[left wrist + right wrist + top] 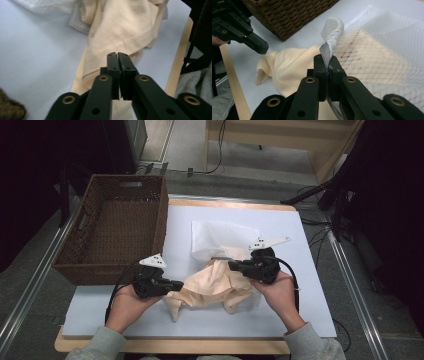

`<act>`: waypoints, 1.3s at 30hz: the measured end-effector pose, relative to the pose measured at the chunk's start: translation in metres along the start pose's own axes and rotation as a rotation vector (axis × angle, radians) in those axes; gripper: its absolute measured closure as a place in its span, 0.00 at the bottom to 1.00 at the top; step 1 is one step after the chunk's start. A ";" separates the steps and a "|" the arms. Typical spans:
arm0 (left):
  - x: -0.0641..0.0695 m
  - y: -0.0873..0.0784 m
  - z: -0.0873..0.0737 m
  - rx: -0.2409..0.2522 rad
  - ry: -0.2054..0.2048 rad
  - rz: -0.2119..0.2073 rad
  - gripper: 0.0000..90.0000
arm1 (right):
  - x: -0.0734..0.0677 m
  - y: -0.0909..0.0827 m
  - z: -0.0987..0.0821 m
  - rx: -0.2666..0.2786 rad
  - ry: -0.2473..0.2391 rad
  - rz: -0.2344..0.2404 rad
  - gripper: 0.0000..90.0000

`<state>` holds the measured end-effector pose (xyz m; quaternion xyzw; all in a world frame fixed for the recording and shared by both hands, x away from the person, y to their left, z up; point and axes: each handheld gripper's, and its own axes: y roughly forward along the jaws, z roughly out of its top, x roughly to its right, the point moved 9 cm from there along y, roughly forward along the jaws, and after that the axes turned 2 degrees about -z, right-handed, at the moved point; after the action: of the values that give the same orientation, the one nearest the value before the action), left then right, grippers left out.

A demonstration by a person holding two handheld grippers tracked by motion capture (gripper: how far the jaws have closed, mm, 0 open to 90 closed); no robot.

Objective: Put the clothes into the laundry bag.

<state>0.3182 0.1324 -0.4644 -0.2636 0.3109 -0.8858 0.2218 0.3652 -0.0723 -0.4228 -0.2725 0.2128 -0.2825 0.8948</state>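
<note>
With the cream garment [212, 285] partly inside the mesh bag [220, 237], right gripper [328, 65] clamps the bag's rim while left gripper [117, 55] pinches the garment's outer end.

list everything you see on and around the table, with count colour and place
basket: 1, dark brown wicker, left of the mat, nothing visible inside
mat: 1, pale blue, covering the wooden tabletop
mesh bag: 1, white, mid-mat, its grey-edged opening pinched in the right claw
cloth: 1, cream, crumpled in front of the bag, partly inside it
cables: several, black, on the floor at the right
left claw: 1, black, jaws together at the cloth's left end; the left gripper view does not settle whether cloth is caught
right claw: 1, black, shut on the mesh bag's edge
hands: 2, grey sleeves, at the near edge
</note>
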 end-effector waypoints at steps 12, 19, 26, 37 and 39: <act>0.004 0.055 -0.006 -0.089 0.026 0.007 1.00 | 0.002 0.002 0.002 -0.002 0.003 0.003 0.98; 0.018 0.079 0.007 -0.070 0.058 -0.023 1.00 | 0.005 0.005 -0.001 -0.007 0.006 -0.011 0.98; 0.027 0.096 0.024 -0.062 0.089 -0.030 1.00 | 0.004 0.006 -0.004 -0.015 0.014 -0.026 0.98; 0.032 0.107 0.060 -0.024 0.108 -0.025 1.00 | 0.004 0.004 -0.006 -0.007 0.028 -0.049 0.98; 0.033 0.111 0.067 -0.026 0.101 -0.026 1.00 | 0.004 0.005 -0.007 -0.007 0.028 -0.054 0.98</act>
<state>0.3593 0.0066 -0.4832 -0.2254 0.3297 -0.8967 0.1907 0.3663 -0.0740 -0.4318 -0.2772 0.2188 -0.3096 0.8829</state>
